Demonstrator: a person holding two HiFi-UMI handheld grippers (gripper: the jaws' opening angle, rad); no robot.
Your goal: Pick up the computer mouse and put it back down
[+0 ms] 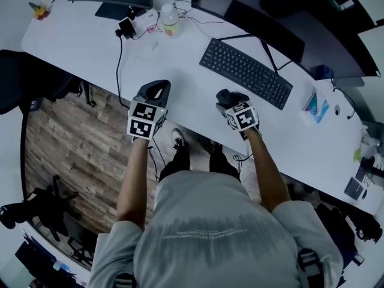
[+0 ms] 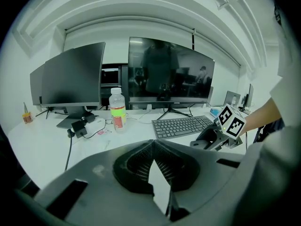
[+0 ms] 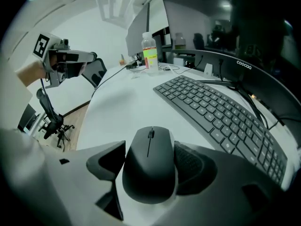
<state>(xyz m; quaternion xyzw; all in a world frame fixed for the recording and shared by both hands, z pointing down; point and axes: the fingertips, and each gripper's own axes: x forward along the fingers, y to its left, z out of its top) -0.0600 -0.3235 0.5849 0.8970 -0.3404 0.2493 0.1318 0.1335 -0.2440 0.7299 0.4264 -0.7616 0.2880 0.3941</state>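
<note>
A black computer mouse (image 3: pixel 148 168) sits between the jaws of my right gripper (image 3: pixel 149 173), and both pads press its sides, so the gripper is shut on it. I cannot tell whether the mouse rests on the white desk (image 1: pixel 180 71) or hangs just above it. In the head view my right gripper (image 1: pixel 228 98) is near the desk's front edge, left of the keyboard's near end, and it covers the mouse. My left gripper (image 2: pixel 153 147) is shut with nothing in it. It hovers at the desk's front edge (image 1: pixel 157 90), left of the right one.
A black keyboard (image 1: pixel 246 72) lies to the right of the mouse. A plastic bottle (image 1: pixel 170 21) with a green label, a power adapter (image 1: pixel 126 27) and cables lie at the back left. Two dark monitors (image 2: pixel 169 76) stand along the far edge. Small items (image 1: pixel 316 107) lie at the desk's right end.
</note>
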